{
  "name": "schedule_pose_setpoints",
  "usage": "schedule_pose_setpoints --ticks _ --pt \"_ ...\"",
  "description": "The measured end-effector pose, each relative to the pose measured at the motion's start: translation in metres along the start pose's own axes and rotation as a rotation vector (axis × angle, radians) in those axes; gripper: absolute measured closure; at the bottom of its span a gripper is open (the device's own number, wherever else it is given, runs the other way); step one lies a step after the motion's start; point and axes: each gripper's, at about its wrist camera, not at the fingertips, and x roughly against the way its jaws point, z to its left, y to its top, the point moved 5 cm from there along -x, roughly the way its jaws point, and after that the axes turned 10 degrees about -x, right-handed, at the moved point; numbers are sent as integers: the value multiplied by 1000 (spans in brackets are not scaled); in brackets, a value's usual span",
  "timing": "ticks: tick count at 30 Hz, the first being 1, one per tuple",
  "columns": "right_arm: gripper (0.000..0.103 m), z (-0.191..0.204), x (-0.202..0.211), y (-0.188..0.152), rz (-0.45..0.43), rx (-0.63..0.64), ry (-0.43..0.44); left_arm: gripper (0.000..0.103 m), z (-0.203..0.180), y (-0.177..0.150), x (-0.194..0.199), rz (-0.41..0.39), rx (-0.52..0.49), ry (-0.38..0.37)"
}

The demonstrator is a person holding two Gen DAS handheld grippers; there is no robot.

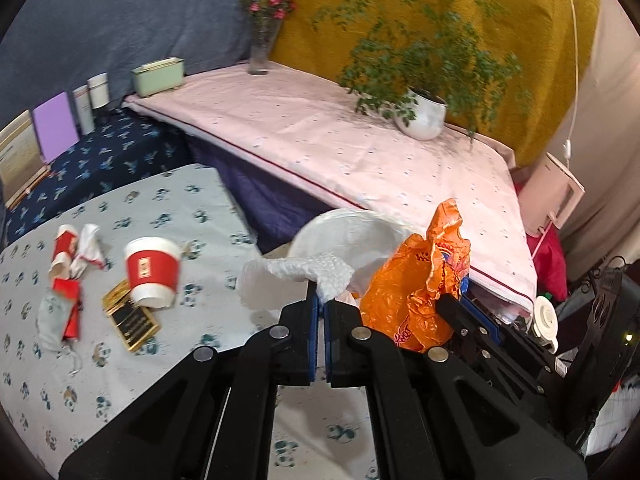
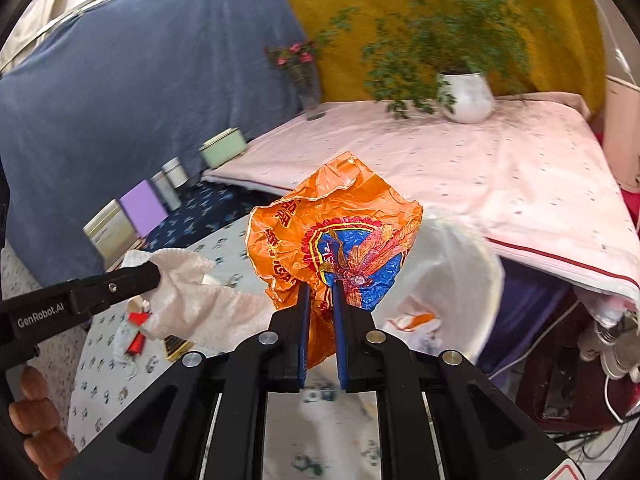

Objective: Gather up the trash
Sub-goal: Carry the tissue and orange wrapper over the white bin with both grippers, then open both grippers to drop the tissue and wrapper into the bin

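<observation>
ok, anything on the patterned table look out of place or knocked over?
Yes. A red-and-white paper cup lies tipped on its side, beside a black-and-gold packet. Left of them sits a loose heap of crumpled red-and-white scraps and a grey drawstring pouch. No spill is visible on the tablecloth.

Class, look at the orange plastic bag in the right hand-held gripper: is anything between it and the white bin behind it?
Nothing visible. The orange plastic bag in the right hand-held gripper sits just before the white bin, with no object between them.
</observation>
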Motion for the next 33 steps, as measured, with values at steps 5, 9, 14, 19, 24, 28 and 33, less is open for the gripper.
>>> schedule_pose_setpoints --ticks 5,9,14,19,24,28,33 --pt "92 -40 5 6 -20 -56 -50 101 -31 12 -22 3 -51 -61" --pt "92 -62 4 9 -24 -92 -75 101 -47 17 -43 17 -73 -99" --pt "92 -80 -3 9 -14 -115 -86 100 -56 14 -67 30 -93 -74" --pt "92 -83 -11 6 1 -116 -82 68 -48 5 -81 53 -83 -42" --pt "92 -78 -22 5 15 -109 -72 67 -35 0 -83 60 -74 -9" --pt "92 -71 -29 4 26 -98 -64 64 -23 -5 -82 63 -53 11" --pt "92 -61 -38 3 40 -83 -58 63 -9 -12 -82 71 -28 30"
